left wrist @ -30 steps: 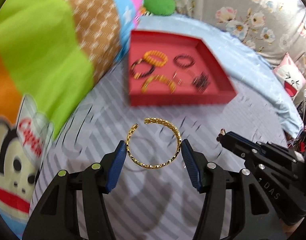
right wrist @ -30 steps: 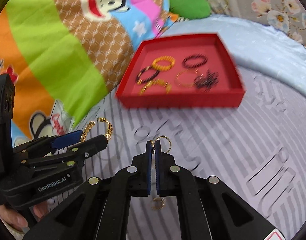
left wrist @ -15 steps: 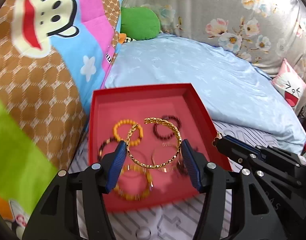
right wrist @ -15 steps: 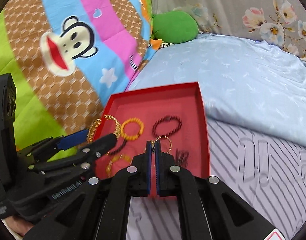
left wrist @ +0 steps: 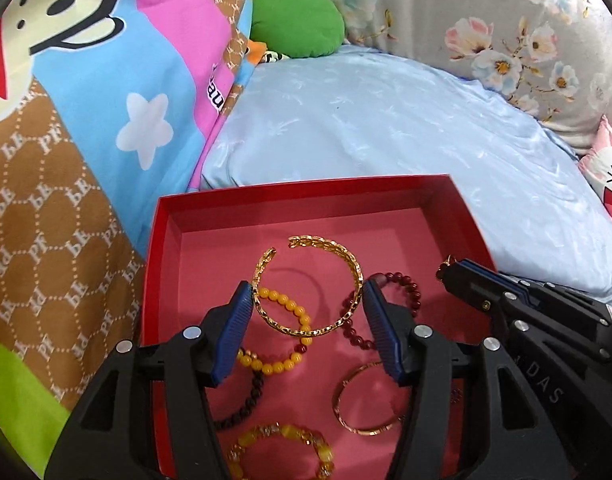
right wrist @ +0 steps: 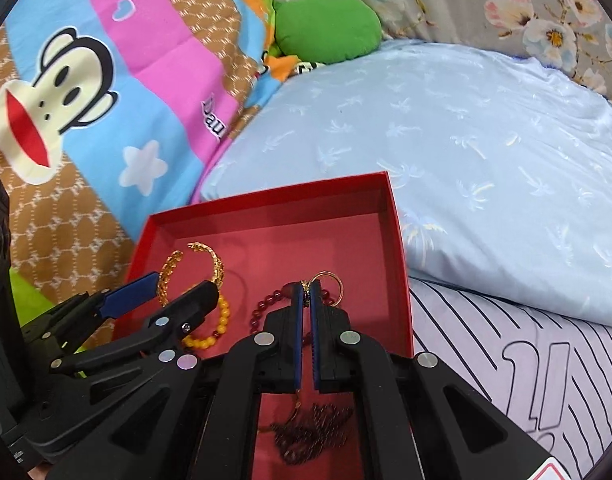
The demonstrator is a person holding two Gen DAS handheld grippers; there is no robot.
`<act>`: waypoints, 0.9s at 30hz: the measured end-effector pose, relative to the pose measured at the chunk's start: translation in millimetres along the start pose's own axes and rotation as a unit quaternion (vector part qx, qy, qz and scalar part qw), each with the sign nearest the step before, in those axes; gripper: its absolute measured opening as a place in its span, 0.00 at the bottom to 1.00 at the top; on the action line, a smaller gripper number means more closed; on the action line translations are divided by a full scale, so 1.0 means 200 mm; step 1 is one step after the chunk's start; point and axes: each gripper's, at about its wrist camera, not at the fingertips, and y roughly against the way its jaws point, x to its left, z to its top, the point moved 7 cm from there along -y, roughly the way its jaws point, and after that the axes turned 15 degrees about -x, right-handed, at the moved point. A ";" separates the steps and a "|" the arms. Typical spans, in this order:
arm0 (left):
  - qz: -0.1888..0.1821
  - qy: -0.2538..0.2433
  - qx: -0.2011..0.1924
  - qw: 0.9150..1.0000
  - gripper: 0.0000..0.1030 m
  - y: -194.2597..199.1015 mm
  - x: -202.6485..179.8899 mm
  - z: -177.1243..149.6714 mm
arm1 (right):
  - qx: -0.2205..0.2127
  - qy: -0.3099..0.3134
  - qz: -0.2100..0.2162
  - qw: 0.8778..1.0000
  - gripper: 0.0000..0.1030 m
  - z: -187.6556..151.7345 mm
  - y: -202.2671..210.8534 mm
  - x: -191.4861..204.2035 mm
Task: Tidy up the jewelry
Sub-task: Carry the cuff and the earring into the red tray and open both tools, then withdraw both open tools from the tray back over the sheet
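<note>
Item: my left hand-held gripper (left wrist: 306, 300) grasps gold bangle (left wrist: 309, 284); right (right wrist: 306, 292) clenched on ring (right wrist: 325, 280), over red box (left wrist: 306, 190). Next: release both inside.

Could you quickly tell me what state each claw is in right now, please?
Left claw: closed on the gold cuff bracelet, over the red box.
Right claw: shut on a small gold ring.

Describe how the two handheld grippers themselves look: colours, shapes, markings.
Both are matte black plastic. The left gripper and right gripper each have two angular arms dotted with round silver fasteners, ending in fingers lined with ribbed blue pads. White lettering ending in "DAS" marks the right gripper's side in the left wrist view. No cables or sleeves show.
</note>
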 end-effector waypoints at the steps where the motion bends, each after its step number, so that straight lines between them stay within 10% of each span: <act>1: 0.001 -0.001 0.001 1.000 0.52 -0.01 0.00 0.00 | 0.002 -0.002 0.000 1.000 0.03 0.00 -0.02 0.00; 27: 0.014 -0.011 -0.012 1.000 0.66 0.16 -0.05 -0.01 | -0.033 -0.004 -0.019 0.999 0.34 0.01 0.26 -0.04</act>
